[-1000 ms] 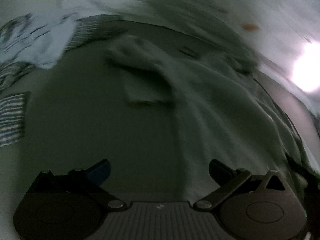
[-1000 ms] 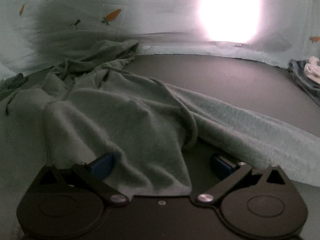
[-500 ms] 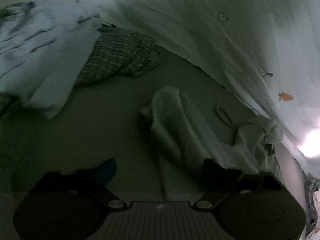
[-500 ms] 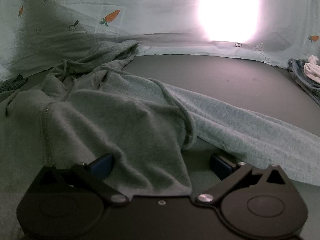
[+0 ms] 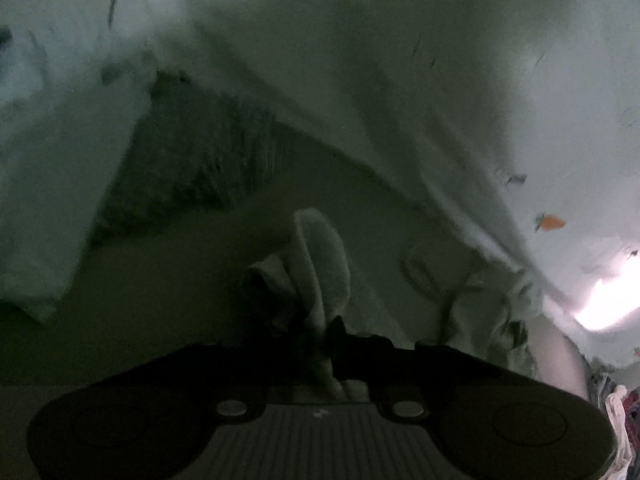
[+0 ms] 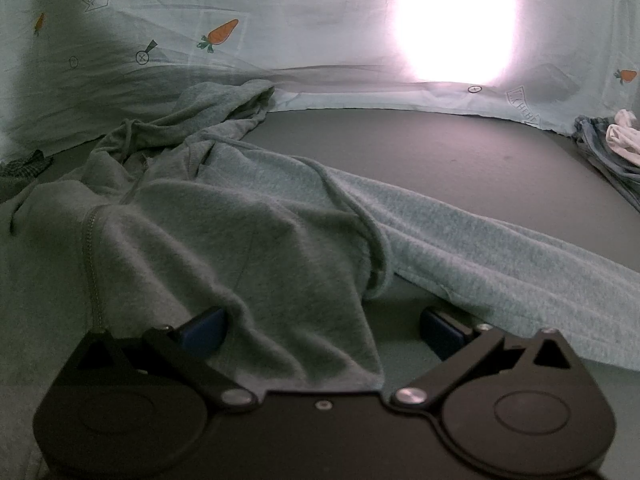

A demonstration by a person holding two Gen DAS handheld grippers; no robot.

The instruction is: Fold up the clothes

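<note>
**Two grippers at a grey-green sweatshirt on a dark worktop**

Left wrist view: the left gripper (image 5: 324,332) is closing, its jaws drawn nearly together on a raised fold of the sweatshirt (image 5: 320,256), which stands up between them and runs back under the gripper body. The picture is dim and blurred. Far left lies a checked cloth (image 5: 208,160), beside a pale garment (image 5: 48,152). A curtain (image 5: 460,80) printed with small carrots hangs along the far side and right.

Right wrist view: the right gripper (image 6: 320,326) has its jaws spread wide. A flap of the sweatshirt (image 6: 248,248) lies between its blue fingers (image 6: 202,330) without either pad pressing on it. The sweatshirt is spread crumpled over the near left of the worktop (image 6: 460,140); one sleeve (image 6: 500,248) runs out to the near right, and the hood end bunches against the curtain (image 6: 280,20) at the far left. At the far right edge sits a small pile of clothes (image 6: 608,140). A bright glare shows through the curtain.
</note>
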